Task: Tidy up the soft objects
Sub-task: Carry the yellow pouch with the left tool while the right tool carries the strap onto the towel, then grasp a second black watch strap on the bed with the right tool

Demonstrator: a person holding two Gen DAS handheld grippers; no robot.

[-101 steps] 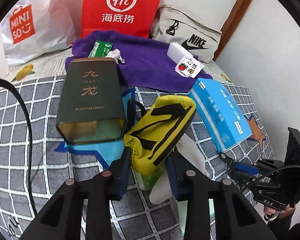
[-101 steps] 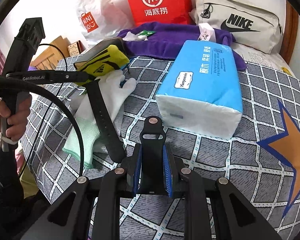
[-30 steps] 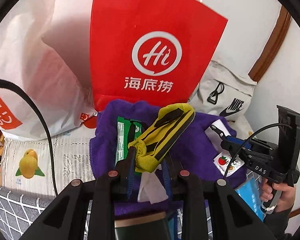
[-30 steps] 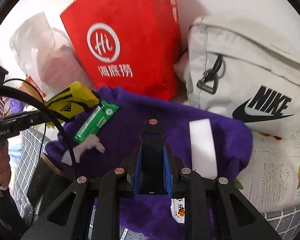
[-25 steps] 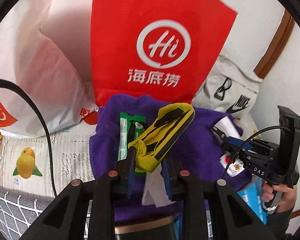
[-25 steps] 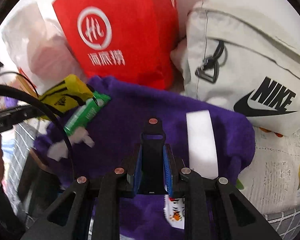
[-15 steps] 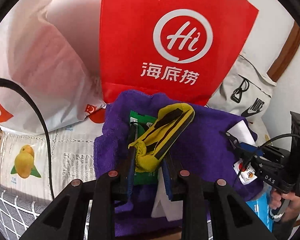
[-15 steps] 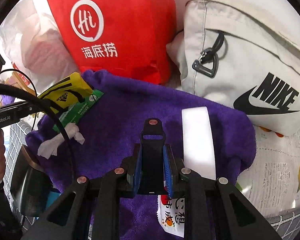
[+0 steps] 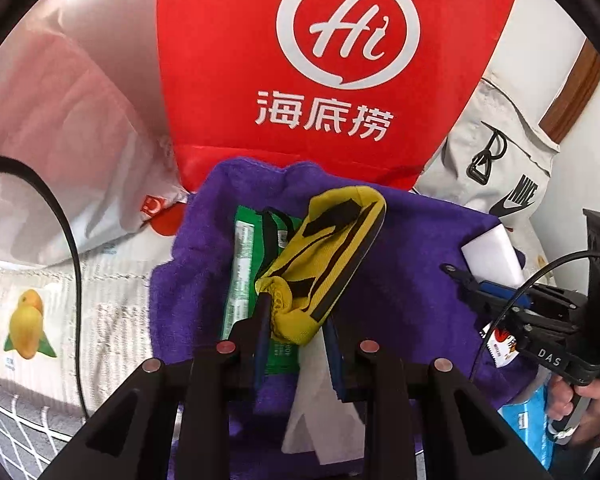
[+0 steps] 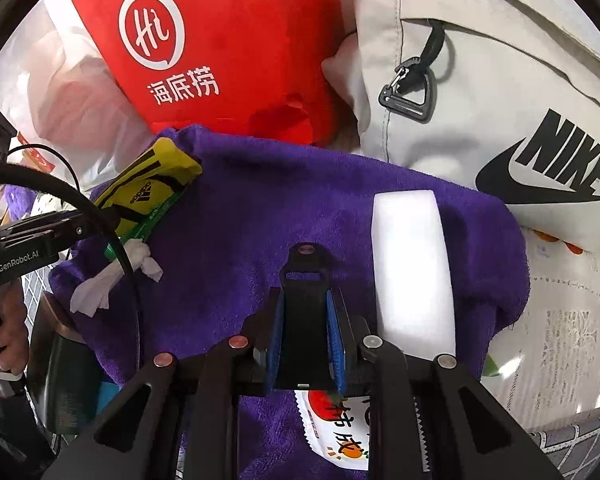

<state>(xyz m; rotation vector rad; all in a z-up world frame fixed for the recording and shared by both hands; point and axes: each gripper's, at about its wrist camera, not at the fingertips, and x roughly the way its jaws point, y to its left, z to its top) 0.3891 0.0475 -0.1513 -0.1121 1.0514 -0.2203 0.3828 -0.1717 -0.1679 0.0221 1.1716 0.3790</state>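
My left gripper's fingers (image 9: pixel 260 320) pinch the yellow-and-black sock (image 9: pixel 324 256) above the purple towel (image 9: pixel 412 264); my right gripper (image 10: pixel 305 336) clamps a black strap (image 10: pixel 304 304). The sock looks light, limp and non-slippery; grip at the bunched cuff.

A plain white painted wall (image 9: pixel 580 160) closed the far right of the scene, with a brown wooden frame strip (image 9: pixel 576 92) running slantwise along it. The furniture was a bed: a pale printed bedsheet with yellow fruit pictures and grey lettering (image 9: pixel 32 320) covered its far end, and a grey quilt with a white grid pattern (image 9: pixel 16 420) lay nearer, at the lower left. The same printed sheet showed at the right of the right wrist view (image 10: pixel 572 320), beside a corner of the grey quilt (image 10: pixel 580 436), all under even, soft light without hard shadows.
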